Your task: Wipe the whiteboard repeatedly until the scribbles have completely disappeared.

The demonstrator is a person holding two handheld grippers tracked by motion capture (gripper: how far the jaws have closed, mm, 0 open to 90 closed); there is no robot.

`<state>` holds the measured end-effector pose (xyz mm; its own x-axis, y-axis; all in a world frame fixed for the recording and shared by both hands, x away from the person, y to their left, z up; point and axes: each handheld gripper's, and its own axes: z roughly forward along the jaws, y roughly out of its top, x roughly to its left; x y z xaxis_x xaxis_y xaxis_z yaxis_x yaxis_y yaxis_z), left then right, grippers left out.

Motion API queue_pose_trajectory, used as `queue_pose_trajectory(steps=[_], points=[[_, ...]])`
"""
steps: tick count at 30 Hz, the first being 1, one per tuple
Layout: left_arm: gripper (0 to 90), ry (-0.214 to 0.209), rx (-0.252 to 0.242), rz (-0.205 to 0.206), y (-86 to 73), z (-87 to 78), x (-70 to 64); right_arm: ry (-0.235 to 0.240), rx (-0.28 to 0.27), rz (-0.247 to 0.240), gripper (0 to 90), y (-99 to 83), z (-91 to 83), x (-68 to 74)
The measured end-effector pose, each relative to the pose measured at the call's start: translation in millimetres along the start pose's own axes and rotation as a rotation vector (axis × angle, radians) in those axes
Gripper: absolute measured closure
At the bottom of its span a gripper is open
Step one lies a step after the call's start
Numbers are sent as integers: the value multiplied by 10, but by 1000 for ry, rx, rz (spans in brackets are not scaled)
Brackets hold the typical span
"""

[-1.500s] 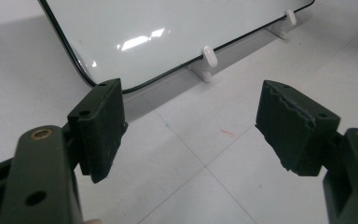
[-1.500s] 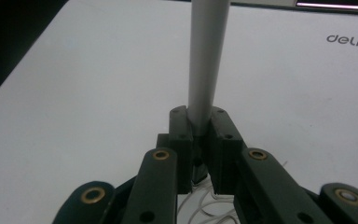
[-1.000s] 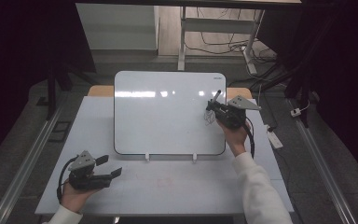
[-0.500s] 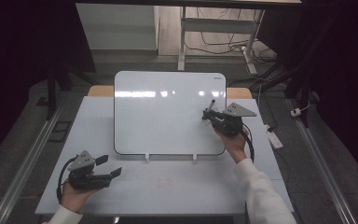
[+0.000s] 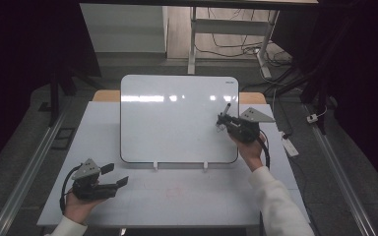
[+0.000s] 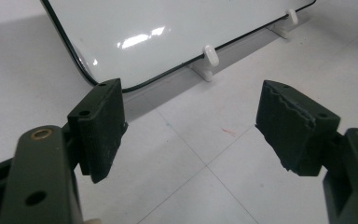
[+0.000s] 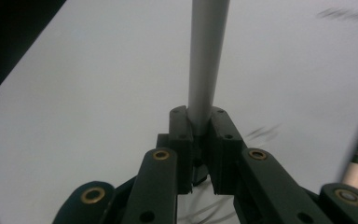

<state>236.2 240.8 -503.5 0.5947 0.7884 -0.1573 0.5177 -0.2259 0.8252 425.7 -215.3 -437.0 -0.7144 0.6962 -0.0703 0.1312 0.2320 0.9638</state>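
The right hand-held gripper [image 5: 222, 119] is clamped tight on a grey marker [image 7: 206, 60], its jaws pressed together around the lower end of the barrel so the pen stands straight out along them. From the high view the marker [image 5: 226, 109] sits over the right part of the whiteboard [image 5: 172, 128], tip pointing up and away towards the board's surface; whether the tip is actually touching the board I can't tell from here. Faint dark strokes [image 7: 261, 133] show on the white surface close by in the right gripper view, so writing or drawing looks to be the job in hand.

To do it well, I'd say keep the grip firm and the wrist steady, press lightly so the propped board doesn't rock back on its two small white feet [image 5: 155, 166], and move the whole forearm rather than twisting, since a marker held by its end can swivel between the pads.

The left hand-held gripper [image 5: 112, 176] is spread wide and holds nothing. It rests low on the desk [image 5: 187, 196] near the front left corner, well apart from the marker, jaws aimed towards the bottom edge of the whiteboard [image 6: 168, 37]. In its own view one of the feet [image 6: 209, 56] sits just ahead, with a small red mark [image 6: 228, 132] on the desk between the jaws. It could brace the board if needed
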Motion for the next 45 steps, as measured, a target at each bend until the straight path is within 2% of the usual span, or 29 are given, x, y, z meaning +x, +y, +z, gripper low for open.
queue_pose_trajectory(steps=[2,5,7,9,10,12,13,14,18,20,22,26,27,30,32,35,37,38,40,42,43,45], points=[[245,-1,-1,6,8,1,-14,-38,-34,38,812,83,15,-130],[245,-3,-1,8,13,1,-20,-83,-74,68,812,183,28,-277],[245,-1,-2,7,9,2,-13,-88,-84,78,812,195,19,-315],[245,0,-1,4,4,-1,-4,-78,-78,81,812,163,4,-295],[245,-1,-1,2,2,-5,1,-61,-68,75,812,136,-5,-261],[245,1,-3,3,-2,-10,4,-33,-25,19,812,81,-23,-170],[245,2,-3,3,-2,-10,5,-34,-14,-6,812,71,-37,-154],[245,3,-2,2,-1,-8,4,-43,-14,-6,812,81,-51,-174],[245,2,-2,7,11,-5,-18,-104,-79,75,811,189,-50,-396],[245,0,-2,10,13,-6,-21,-108,-94,86,812,223,-25,-430],[245,0,-5,6,10,-5,-12,-85,-83,78,811,201,-9,-384],[245,0,-3,2,1,-3,4,-42,-26,17,812,101,-60,-251],[245,0,-2,1,1,-1,1,-48,-18,9,811,93,-83,-257],[245,-1,-2,6,9,-3,-17,-94,-41,44,811,118,-136,-355],[245,0,-6,9,15,-8,-27,-98,-45,60,811,111,-145,-363],[245,0,-4,6,14,1,-17,-40,-18,30,812,41,-107,-217],[245,-1,-1,4,7,8,-12,-35,-3,-8,811,18,-102,-152],[245,-2,1,5,5,9,-13,-42,-9,-1,811,22,-114,-172],[245,-1,-2,8,9,5,-23,-89,-34,29,811,34,-153,-253],[245,-2,-4,10,14,-3,-25,-89,-43,59,811,19,-173,-285],[245,-3,-5,10,13,-4,-22,-79,-32,46,811,10,-171,-255],[245,-2,-4,7,8,4,-11,-55,-1,-11,811,-7,-160,-175]])
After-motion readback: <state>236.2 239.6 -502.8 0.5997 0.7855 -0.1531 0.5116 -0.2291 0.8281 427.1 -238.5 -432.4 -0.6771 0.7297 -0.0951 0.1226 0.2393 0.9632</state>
